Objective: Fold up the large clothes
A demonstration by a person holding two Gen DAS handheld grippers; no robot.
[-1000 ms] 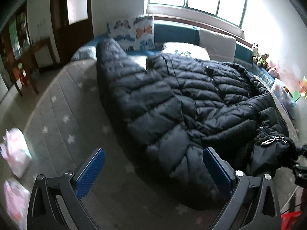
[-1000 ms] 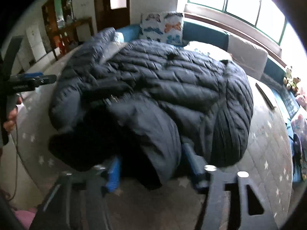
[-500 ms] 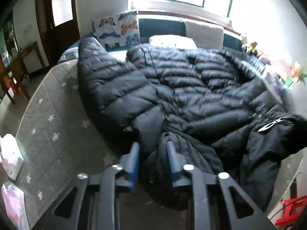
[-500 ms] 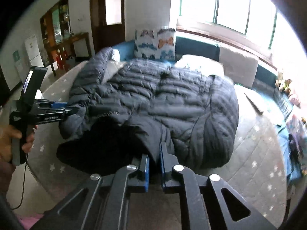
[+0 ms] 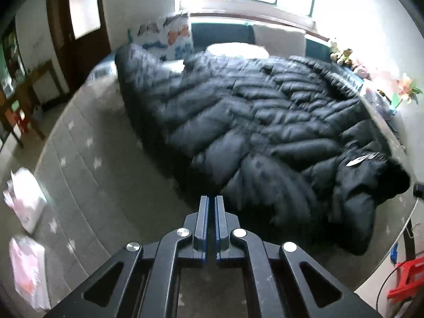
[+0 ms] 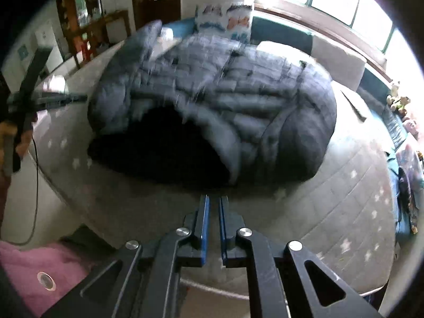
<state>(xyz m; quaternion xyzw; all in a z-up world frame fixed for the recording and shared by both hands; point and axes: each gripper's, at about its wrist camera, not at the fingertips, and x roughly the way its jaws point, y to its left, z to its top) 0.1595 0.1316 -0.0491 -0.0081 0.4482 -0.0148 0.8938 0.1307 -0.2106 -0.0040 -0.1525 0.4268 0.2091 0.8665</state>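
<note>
Change: both grippers pulled back off the black puffer jacket [image 5: 265,132], releasing its hem.
Left gripper [image 5: 211,198]: fully closed, empty.
Right gripper [image 6: 214,198]: nearly closed, empty.
Jacket: sprawled on the star-patterned mattress [image 5: 79,164].

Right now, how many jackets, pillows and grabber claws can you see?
Black puffer jacket: 1
Pillows: 3, namely butterfly pillow, white pillow, round white cushion
Grabbers: 2, namely left gripper, right gripper
Total: 6
</note>
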